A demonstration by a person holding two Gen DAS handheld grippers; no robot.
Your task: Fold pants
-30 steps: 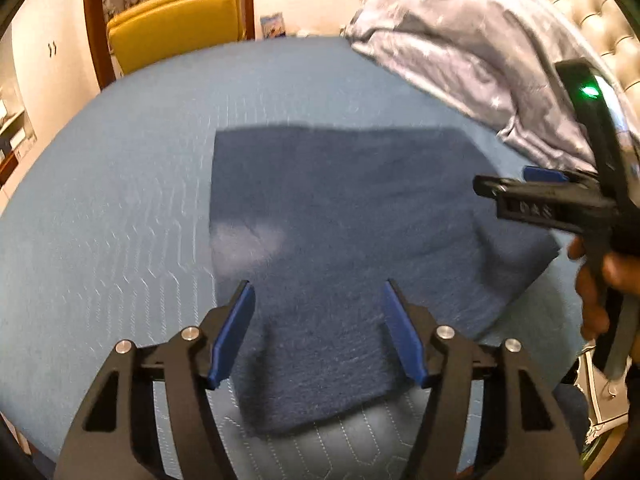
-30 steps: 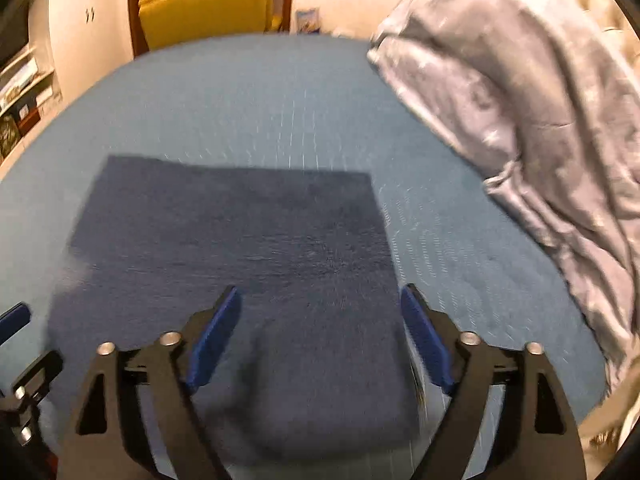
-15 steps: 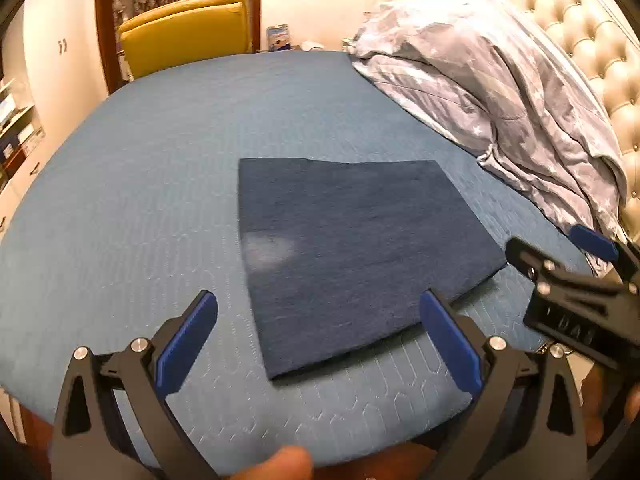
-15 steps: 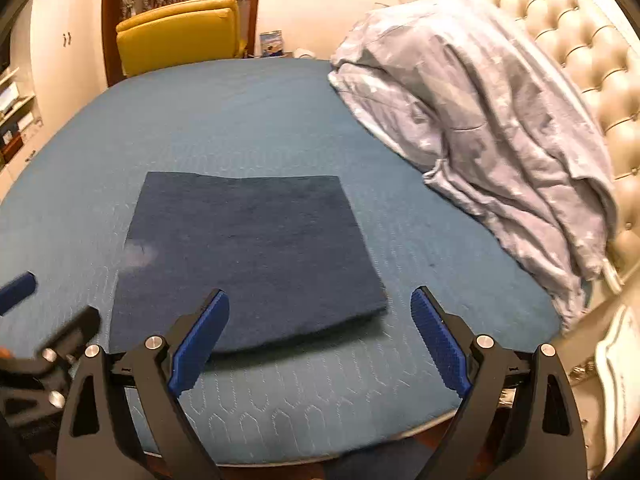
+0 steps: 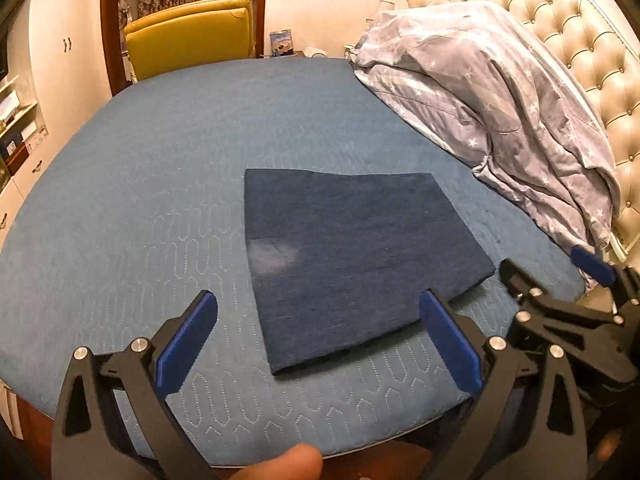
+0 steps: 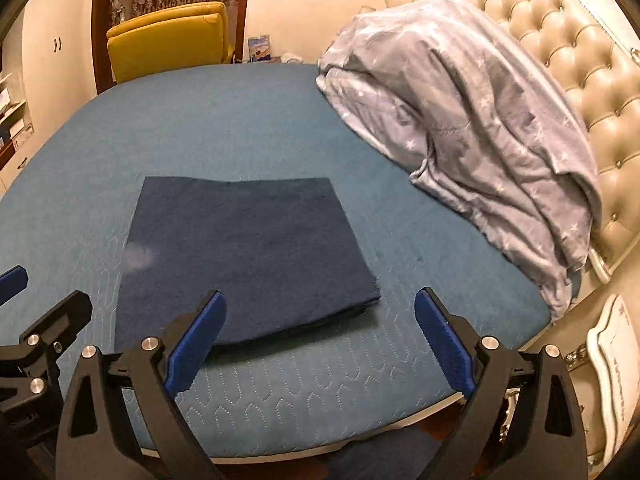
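From the left wrist view, the pants (image 5: 356, 256) lie on the bed (image 5: 140, 208) as a flat, squared, layered packet; the folding looks finished. The left gripper (image 5: 318, 340) hangs above the bed's near edge, jaws wide apart, empty.

From the right wrist view, the right gripper (image 6: 320, 340) hangs likewise, spread and empty, short of the packet's near corner.

pants (image 5: 352, 248): matt dark-blue woven cloth
bed (image 5: 160, 184): quilted matt blue fabric
headboard (image 6: 560, 60): glossy tufted cream leather
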